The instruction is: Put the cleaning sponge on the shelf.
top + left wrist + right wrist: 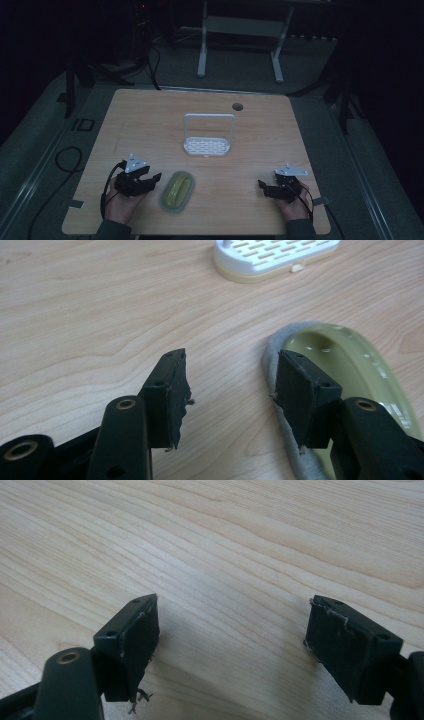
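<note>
Green and glossy, an oval dish [177,190] in a grey rim lies near the table's front edge, just beside the left gripper [148,181], whose jaws stand apart and empty at the rim. Judging by that, a grasp is about to begin: close on the rim. The right gripper [265,189] waits wide open and empty near the front right corner. A white rack [207,145] stands mid-table [150,120]; beyond it the room is dark.
</note>
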A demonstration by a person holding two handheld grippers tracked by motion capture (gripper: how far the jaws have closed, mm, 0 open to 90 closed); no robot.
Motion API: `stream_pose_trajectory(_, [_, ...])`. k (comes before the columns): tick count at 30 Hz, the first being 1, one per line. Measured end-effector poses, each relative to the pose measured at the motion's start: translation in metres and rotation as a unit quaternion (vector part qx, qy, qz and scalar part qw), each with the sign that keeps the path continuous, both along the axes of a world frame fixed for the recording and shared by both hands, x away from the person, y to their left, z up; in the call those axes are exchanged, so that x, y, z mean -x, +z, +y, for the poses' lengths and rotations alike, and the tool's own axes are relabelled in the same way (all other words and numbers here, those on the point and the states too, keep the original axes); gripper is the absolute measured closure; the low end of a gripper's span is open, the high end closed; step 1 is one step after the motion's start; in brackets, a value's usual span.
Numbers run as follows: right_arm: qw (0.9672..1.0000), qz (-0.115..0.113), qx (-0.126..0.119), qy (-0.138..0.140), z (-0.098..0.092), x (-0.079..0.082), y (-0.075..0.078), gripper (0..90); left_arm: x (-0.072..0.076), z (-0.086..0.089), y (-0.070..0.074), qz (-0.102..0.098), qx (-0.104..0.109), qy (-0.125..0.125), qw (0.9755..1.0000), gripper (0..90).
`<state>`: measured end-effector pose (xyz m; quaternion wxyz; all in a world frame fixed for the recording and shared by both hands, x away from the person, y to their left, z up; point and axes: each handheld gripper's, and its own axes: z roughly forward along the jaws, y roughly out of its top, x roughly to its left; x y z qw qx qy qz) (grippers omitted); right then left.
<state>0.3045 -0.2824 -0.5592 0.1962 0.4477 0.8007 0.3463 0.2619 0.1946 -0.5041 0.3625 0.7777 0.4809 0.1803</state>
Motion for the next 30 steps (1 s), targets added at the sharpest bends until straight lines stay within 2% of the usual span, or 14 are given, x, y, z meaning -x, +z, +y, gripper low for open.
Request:
stream_pose_trajectory(4, [1.0000, 0.000, 0.000, 0.000, 0.000, 0.000, 0.000, 20.9, 0.001, -0.004, 0.006, 0.013, 0.000, -0.002, 0.9999, 50.0])
stream_pose_trajectory(8, [1.0000, 0.000, 0.000, 0.000, 0.000, 0.000, 0.000, 20.9, 0.002, -0.006, 0.011, 0.017, 0.000, -0.004, 0.9998, 50.3])
stream_pose_trajectory(30, [1.0000, 0.000, 0.000, 0.000, 0.000, 0.000, 0.000, 20.9, 0.004, -0.029, 0.044, 0.029, -0.019, -0.022, 0.9992, 51.4])
